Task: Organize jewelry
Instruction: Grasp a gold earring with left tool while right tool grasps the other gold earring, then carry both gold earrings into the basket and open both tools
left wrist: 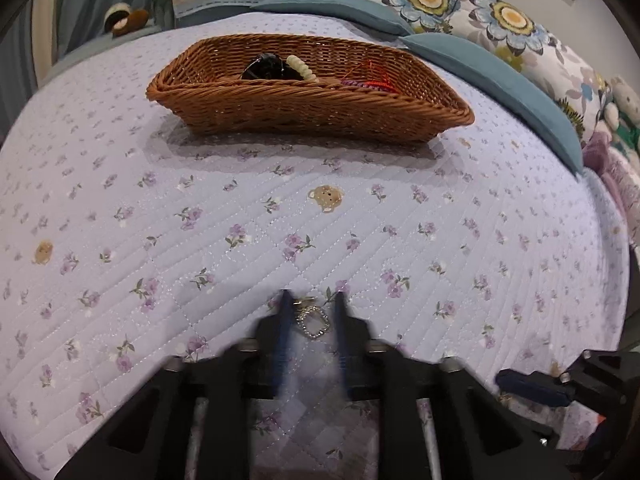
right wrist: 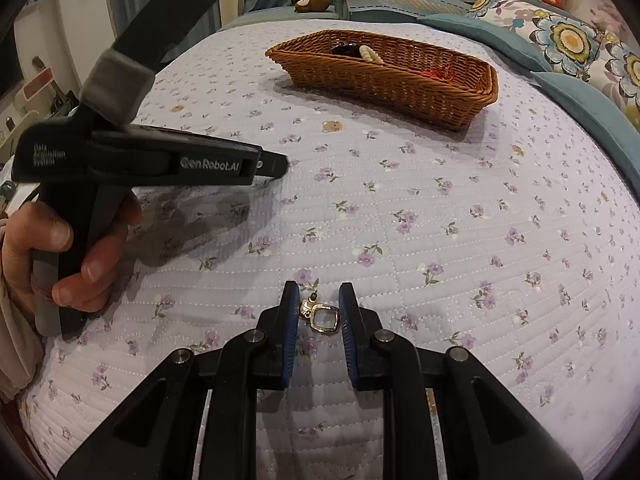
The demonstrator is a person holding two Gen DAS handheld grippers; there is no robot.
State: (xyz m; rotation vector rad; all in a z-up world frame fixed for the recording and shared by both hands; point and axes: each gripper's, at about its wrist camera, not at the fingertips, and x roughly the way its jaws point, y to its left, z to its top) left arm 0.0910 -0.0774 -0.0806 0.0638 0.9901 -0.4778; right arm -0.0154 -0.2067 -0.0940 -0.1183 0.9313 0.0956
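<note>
Earrings, one in each of my grippers, low over the lilac flowered quilt (left wrist: 208, 216).

Between the blue pads of my left gripper (left wrist: 312, 308) sits a sparkling heart earring (left wrist: 314, 322). The pads are drawn in close and seem to pinch it, though that view is blurred. My right gripper (right wrist: 318, 300) has its pads pressed against the sides of a square earring (right wrist: 326, 319), whose gold stud end points away from me. My hand (right wrist: 60, 248) is wrapped around the left gripper's handle. Well beyond both, further up the bed, stands the wicker basket (left wrist: 320, 112). It holds a black piece (left wrist: 264, 68), a cream beaded piece (left wrist: 302, 68) and red cord (left wrist: 378, 78). Blue and flowered pillows (left wrist: 500, 76) lie behind it.
</note>
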